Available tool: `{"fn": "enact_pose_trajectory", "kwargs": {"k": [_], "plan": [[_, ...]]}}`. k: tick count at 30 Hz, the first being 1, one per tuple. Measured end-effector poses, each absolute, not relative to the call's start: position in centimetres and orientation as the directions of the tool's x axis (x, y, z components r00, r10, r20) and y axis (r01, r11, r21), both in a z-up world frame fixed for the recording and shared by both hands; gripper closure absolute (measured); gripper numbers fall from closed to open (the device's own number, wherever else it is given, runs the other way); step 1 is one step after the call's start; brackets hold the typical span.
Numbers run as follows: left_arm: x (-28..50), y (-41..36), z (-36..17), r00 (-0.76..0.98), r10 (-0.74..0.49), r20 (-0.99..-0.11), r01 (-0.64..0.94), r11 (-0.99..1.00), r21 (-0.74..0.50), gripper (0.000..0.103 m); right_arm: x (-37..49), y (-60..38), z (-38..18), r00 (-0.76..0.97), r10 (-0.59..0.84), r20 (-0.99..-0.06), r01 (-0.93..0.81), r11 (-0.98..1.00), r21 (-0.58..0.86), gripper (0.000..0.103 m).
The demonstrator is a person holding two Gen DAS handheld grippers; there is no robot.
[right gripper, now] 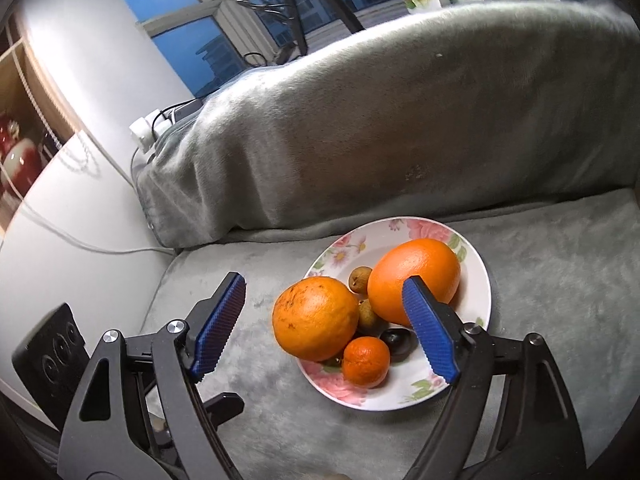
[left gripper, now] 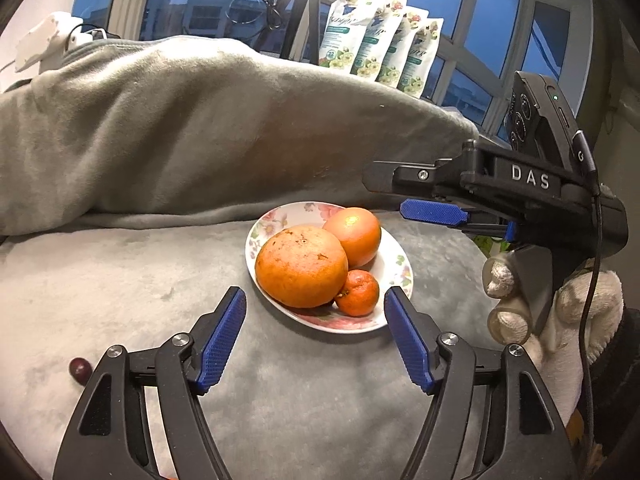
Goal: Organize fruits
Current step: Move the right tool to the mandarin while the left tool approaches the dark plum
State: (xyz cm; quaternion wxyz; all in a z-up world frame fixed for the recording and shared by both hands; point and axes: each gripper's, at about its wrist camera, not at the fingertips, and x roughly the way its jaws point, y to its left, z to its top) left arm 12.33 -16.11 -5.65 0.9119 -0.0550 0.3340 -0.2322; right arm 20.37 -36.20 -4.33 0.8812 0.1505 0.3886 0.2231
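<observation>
A floral plate (left gripper: 394, 270) (right gripper: 478, 308) sits on the grey blanket. It holds a big speckled orange (left gripper: 302, 266) (right gripper: 314, 318), a smooth orange (left gripper: 354, 236) (right gripper: 416, 276), a small mandarin (left gripper: 358, 293) (right gripper: 366, 360), two small brown-green fruits (right gripper: 359, 279) and a dark fruit (right gripper: 396, 342). A dark red grape (left gripper: 79, 369) lies on the blanket at the left. My left gripper (left gripper: 316, 304) is open and empty just in front of the plate. My right gripper (right gripper: 324, 296) is open and empty above the plate's near side; in the left wrist view it shows to the plate's right (left gripper: 432, 210).
A blanket-covered hump (left gripper: 200, 120) (right gripper: 380, 120) rises right behind the plate. Behind it stand several refill pouches (left gripper: 380, 40), a tripod (left gripper: 300, 4) and windows. A white power strip with cables (right gripper: 148, 128) and a white table (right gripper: 60, 220) lie to the left.
</observation>
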Motion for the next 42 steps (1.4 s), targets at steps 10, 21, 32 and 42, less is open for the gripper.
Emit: {"fn": "enact_pose_trajectory", "kwargs": {"k": [10, 21, 32, 42], "plan": [[10.8, -14.5, -5.3, 0.681, -0.45, -0.577, 0.388, 0.891, -0.236, 0.031, 18.8, -35.6, -5.0, 0.603, 0.48, -0.637, -0.279, 0.875, 0.395, 0.02], [9.9, -9.8, -5.8, 0.713, -0.381, -0.588, 0.308, 0.924, -0.225, 0.031, 16.1, -33.0, -5.8, 0.6, 0.466, -0.65, -0.326, 0.885, 0.333, 0.02], [9.6, -2.7, -7.8, 0.725, -0.286, -0.626, 0.19, 0.957, -0.218, 0.031, 11.2, -28.2, -6.7, 0.625, 0.423, -0.656, -0.407, 0.894, 0.189, 0.02], [10.3, 0.6, -10.8, 0.68, -0.299, -0.669, 0.135, 0.948, -0.287, 0.047, 8.0, -24.4, -8.5, 0.546, 0.529, -0.649, -0.512, 0.825, 0.241, 0.038]]}}
